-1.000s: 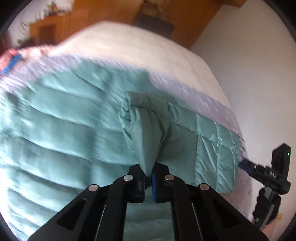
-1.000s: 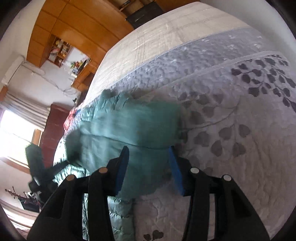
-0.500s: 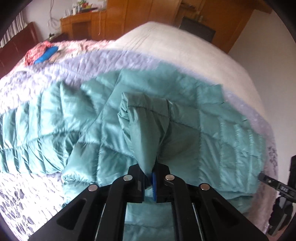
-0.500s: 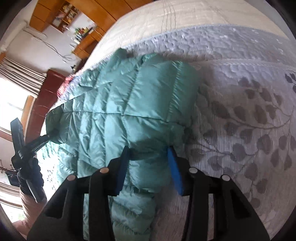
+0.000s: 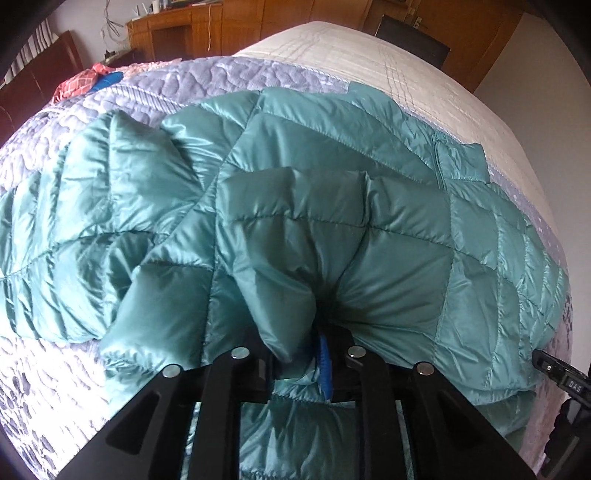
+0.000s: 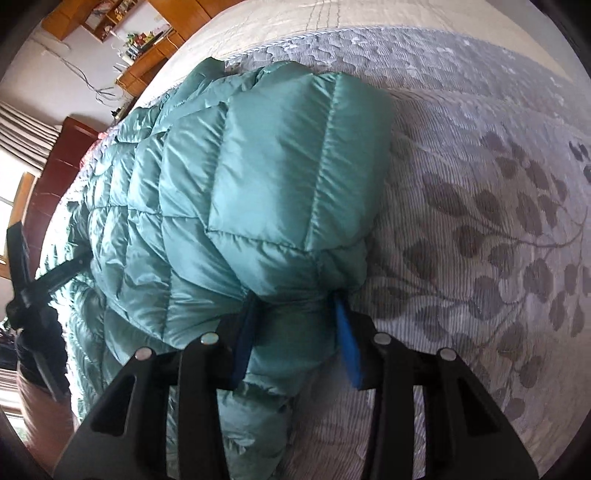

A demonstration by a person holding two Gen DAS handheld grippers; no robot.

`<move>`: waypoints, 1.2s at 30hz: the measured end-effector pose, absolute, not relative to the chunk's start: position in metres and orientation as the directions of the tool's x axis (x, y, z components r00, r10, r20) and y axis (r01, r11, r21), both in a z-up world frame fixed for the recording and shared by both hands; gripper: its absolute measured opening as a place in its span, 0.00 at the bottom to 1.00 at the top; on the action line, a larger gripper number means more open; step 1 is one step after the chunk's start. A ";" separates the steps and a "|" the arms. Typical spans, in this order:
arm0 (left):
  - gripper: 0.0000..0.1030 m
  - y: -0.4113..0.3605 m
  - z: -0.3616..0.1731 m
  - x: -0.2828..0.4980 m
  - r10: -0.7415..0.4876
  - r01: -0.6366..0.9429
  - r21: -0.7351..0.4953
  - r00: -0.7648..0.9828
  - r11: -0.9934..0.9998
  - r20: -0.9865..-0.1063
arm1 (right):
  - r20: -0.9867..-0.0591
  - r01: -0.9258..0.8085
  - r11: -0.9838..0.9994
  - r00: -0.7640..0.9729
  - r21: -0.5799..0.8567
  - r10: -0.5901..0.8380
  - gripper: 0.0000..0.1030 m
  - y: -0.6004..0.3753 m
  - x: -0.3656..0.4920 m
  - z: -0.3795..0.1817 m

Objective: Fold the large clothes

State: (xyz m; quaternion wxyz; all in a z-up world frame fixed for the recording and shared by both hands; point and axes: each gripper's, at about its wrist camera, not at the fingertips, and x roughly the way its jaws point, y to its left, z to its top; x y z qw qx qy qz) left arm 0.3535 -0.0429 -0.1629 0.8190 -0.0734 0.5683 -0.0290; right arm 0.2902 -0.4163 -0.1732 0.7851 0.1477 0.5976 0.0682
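We look down on a teal quilted jacket (image 5: 332, 206) spread over a bed (image 5: 424, 77), filling most of the left wrist view from the left edge to the lower right. Its padded squares lie doubled over themselves, with a puffy fold bunched at the centre.

Our left gripper (image 5: 301, 356) sits at the bottom centre of that view, and its jaws are opening; a pinch of jacket fabric is between them, gathered into tight creases right above the blue pad (image 5: 325, 363) (the other pad is hidden by cloth, so we cannot tell if the fabric is fully let go).

In the right wrist view the jacket (image 6: 258, 177) covers the left and centre, its rounded folded edge ending against the grey leaf-patterned bedspread (image 6: 498, 229) on the right. Our right gripper (image 6: 295, 343) at the bottom centre has a thick roll of the jacket between its two blue pads, clasped around it, jaws easing slightly inward.

A red cloth (image 5: 79, 81) lies on the bed at the upper left of the left wrist view, and a wooden cabinet (image 5: 207, 33) stands behind.
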 end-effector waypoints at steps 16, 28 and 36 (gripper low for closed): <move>0.50 -0.096 -0.118 0.351 -0.145 0.088 -0.118 0.455 0.989 -0.878 | -0.920 -0.038 0.993 0.374 0.112 0.119 0.33 -0.361 0.290 -0.116; 0.52 -0.094 -0.168 0.366 -0.141 0.082 -0.120 0.355 0.989 -0.924 | -0.949 -0.011 0.989 0.279 0.148 0.146 0.32 -0.361 0.311 -0.167; 0.52 -0.090 -0.176 0.367 -0.157 0.091 -0.133 0.358 0.987 -0.921 | -0.947 -0.007 0.986 0.275 0.169 0.165 0.31 -0.364 0.313 -0.172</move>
